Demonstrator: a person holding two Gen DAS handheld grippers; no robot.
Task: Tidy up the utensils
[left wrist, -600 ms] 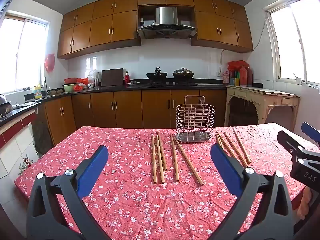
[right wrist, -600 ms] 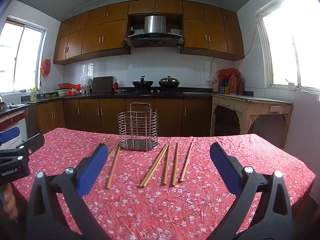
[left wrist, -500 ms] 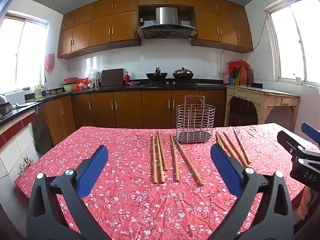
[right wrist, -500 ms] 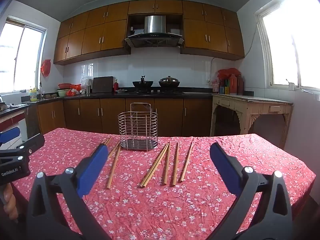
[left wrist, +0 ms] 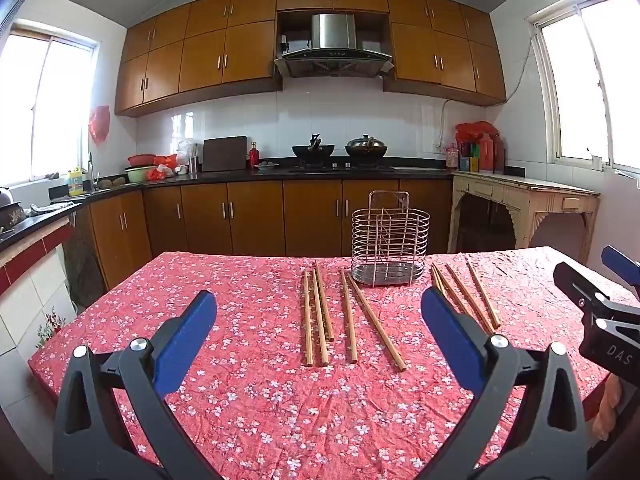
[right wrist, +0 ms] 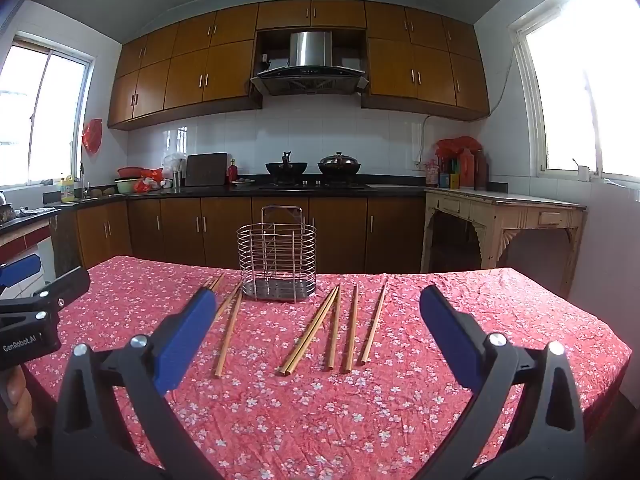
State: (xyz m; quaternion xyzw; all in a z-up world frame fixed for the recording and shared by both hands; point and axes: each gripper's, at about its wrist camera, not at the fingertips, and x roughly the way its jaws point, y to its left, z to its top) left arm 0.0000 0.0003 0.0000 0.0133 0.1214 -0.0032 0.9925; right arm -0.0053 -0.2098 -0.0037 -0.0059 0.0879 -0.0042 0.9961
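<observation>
- At the left edge of the right wrist view, the left gripper (right wrist: 24, 276) shows only partly, with fingers of a hand (right wrist: 18, 408) below it; its jaws stand wide apart with nothing between them, as the left wrist view shows (left wrist: 318, 316).
- Left of centre in the left wrist view, the table (left wrist: 200, 280) in its red flowered cloth is bare from its left edge up to the first sticks, leaving open room there.
- Near the centre of that view, five chopsticks (left wrist: 320, 316) lie flat: three close together, then two more that fan apart toward the bottom of the frame.
- Upper centre right, one wire utensil holder (left wrist: 390, 246) stands upright near the far table edge, with nothing visible in it; the group of five ends just beside its base.
- Right of the holder, a second chopstick group (left wrist: 468, 296) lies flat, partly hidden behind the blue pad (left wrist: 450, 332); the right wrist view shows about four there, but the count is unsure.
- Bottom of both views, the near strip of cloth is bare.
- At the right edge of the left wrist view, the right gripper (left wrist: 612, 292) is near the table's right edge; its jaws are wide apart and hold nothing, as its own view shows (right wrist: 318, 316).
</observation>
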